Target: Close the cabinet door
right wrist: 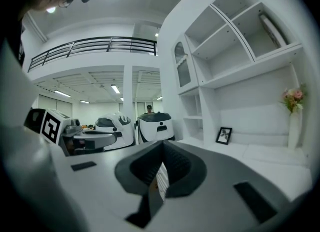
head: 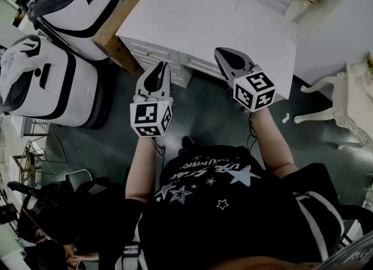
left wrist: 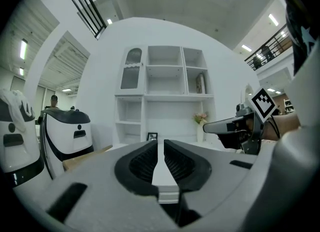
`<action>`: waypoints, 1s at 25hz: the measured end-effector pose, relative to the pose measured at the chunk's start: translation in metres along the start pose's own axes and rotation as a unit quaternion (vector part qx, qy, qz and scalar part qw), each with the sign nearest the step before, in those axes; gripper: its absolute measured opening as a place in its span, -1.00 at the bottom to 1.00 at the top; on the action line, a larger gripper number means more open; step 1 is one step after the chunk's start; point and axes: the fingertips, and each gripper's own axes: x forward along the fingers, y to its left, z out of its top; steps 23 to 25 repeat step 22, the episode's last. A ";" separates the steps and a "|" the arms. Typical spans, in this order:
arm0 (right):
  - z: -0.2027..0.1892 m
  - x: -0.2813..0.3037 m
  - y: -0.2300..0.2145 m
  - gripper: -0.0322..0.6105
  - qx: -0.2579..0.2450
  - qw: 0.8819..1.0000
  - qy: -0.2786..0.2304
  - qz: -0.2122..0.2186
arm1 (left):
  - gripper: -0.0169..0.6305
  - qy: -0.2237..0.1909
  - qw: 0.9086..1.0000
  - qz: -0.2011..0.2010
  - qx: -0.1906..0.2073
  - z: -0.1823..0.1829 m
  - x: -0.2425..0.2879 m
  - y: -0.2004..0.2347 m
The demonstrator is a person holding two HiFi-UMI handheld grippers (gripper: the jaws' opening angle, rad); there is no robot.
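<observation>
A white cabinet with open shelves stands ahead on a white desk (head: pixel 233 24). Its arched glass door (left wrist: pixel 132 69) sits at the upper left and looks flush with its frame; the right gripper view shows that door (right wrist: pixel 182 65) from the side. My left gripper (head: pixel 158 67) hovers level before the desk's front edge, with its jaws together and nothing between them (left wrist: pixel 161 143). To its right, my right gripper (head: pixel 224 53) is held at about the same height, and its jaws (right wrist: pixel 162 146) are also together and empty. Both grippers are apart from the cabinet.
A small picture frame (left wrist: pixel 152 136) and a vase of flowers (left wrist: pixel 200 126) stand on the desk top. Two big white machines (head: pixel 52 82) and a cardboard box (head: pixel 116 30) crowd the left. A white ornate chair (head: pixel 332 105) stands at the right. Dark floor lies below.
</observation>
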 end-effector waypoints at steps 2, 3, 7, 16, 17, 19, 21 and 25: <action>-0.004 -0.012 -0.004 -0.89 0.001 1.000 0.005 0.011 | -0.80 0.006 1.000 0.011 -0.011 -0.006 -0.004 -0.013; -0.005 -0.020 -0.006 -0.89 0.001 1.000 0.006 0.016 | -0.80 0.011 1.000 0.016 -0.018 -0.010 -0.007 -0.019; -0.010 -0.053 -0.016 -0.89 0.004 1.000 0.002 0.026 | -0.80 0.025 0.998 0.044 -0.036 -0.028 -0.025 -0.044; -0.029 -0.122 -0.017 -0.89 0.009 0.998 0.004 0.057 | -0.80 0.026 0.996 0.081 -0.042 -0.038 -0.069 -0.116; -0.033 -0.131 -0.017 -0.89 0.010 0.998 0.005 0.061 | -0.80 0.028 0.995 0.083 -0.043 -0.040 -0.073 -0.124; -0.040 -0.149 -0.018 -0.89 0.012 0.998 0.008 0.066 | -0.79 0.033 0.994 0.089 -0.047 -0.047 -0.082 -0.142; -0.047 -0.168 -0.018 -0.89 0.015 0.997 0.012 0.070 | -0.78 0.039 0.993 0.094 -0.051 -0.054 -0.091 -0.159; -0.051 -0.177 -0.019 -0.89 0.016 0.997 0.014 0.073 | -0.77 0.041 0.993 0.097 -0.053 -0.058 -0.095 -0.168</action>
